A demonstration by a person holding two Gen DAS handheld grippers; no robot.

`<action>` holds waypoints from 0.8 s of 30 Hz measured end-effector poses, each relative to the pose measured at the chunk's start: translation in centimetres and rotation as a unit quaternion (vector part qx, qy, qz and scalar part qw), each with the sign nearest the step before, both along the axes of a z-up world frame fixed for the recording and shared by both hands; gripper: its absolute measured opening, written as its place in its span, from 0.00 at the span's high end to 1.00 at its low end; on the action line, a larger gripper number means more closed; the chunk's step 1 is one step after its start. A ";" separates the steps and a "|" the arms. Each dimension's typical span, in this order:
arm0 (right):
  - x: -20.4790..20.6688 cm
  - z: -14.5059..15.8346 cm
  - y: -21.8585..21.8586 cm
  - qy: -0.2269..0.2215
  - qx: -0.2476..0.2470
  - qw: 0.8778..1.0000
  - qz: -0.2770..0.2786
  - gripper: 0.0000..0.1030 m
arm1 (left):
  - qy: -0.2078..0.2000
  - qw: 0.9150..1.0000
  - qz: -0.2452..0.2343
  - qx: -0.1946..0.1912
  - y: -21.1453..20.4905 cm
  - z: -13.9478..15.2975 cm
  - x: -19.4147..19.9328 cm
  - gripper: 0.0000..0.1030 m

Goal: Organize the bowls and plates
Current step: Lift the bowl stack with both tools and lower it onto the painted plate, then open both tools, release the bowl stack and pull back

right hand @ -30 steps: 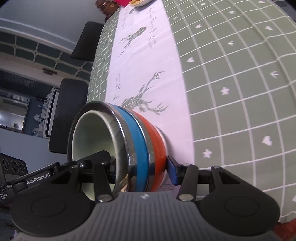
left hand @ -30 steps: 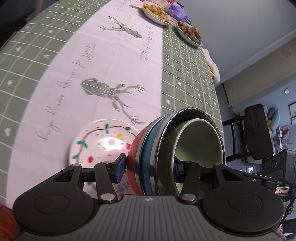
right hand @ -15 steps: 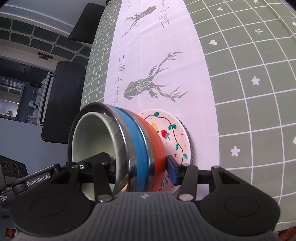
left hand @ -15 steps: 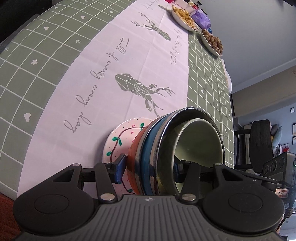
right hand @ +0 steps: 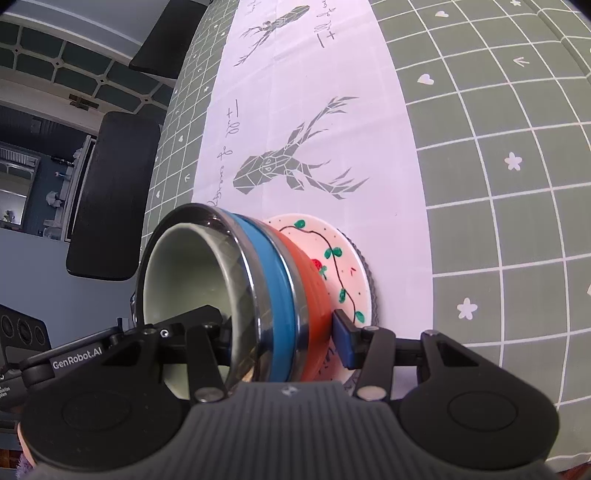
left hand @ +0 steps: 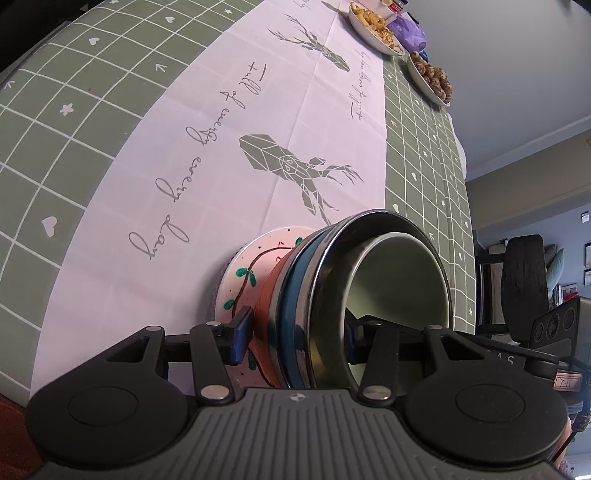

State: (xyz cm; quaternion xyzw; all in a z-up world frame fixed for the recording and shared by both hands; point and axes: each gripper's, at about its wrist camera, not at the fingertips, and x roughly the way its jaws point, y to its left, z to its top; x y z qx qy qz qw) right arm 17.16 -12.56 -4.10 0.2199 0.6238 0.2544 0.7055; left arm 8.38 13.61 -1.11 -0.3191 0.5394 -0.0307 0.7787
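A nested stack of bowls [left hand: 291, 291] has an orange bowl outermost, then a blue one, a steel one and a pale green one [left hand: 399, 280] inside. My left gripper [left hand: 295, 334] is shut on one side of the stack's wall, with one pad on the orange outside and the other inside the green bowl. On the opposite side my right gripper [right hand: 284, 338] is shut on the stack [right hand: 273, 266] the same way. Right under the stack's base lies a white plate [left hand: 251, 266] painted with a vine and berries, also seen in the right wrist view [right hand: 347, 258]. I cannot tell whether the stack touches it.
A green grid tablecloth [left hand: 74, 110] with a white deer-print runner [right hand: 314, 110] covers the table. At the far end stand two dishes of snacks [left hand: 373, 26] [left hand: 432, 77]. Black chairs [left hand: 524, 280] [right hand: 110, 192] stand along the table's side. The near table edge is just below the grippers.
Both grippers carried the bowl stack across and down over the painted plate. The plate, earlier off to the side, now sits directly beneath the stack's base.
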 end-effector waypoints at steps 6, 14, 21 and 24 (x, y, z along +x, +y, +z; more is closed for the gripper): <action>-0.1 0.1 0.1 0.002 -0.003 1.000 0.000 0.53 | -0.001 1.000 0.002 -0.006 0.2 -0.1 -0.1 0.48; 0.0 0.3 0.3 -0.006 -0.012 1.000 -0.001 0.45 | -0.011 1.000 0.013 -0.017 0.9 0.1 0.0 0.23; 0.1 1.4 -0.7 -0.025 -0.010 1.000 -0.011 0.28 | -0.023 0.999 0.030 -0.008 1.8 0.9 -0.2 0.17; -0.3 2.5 -1.1 -0.038 -0.002 0.999 -0.010 0.28 | -0.054 0.998 0.027 0.013 1.5 2.4 -0.5 0.17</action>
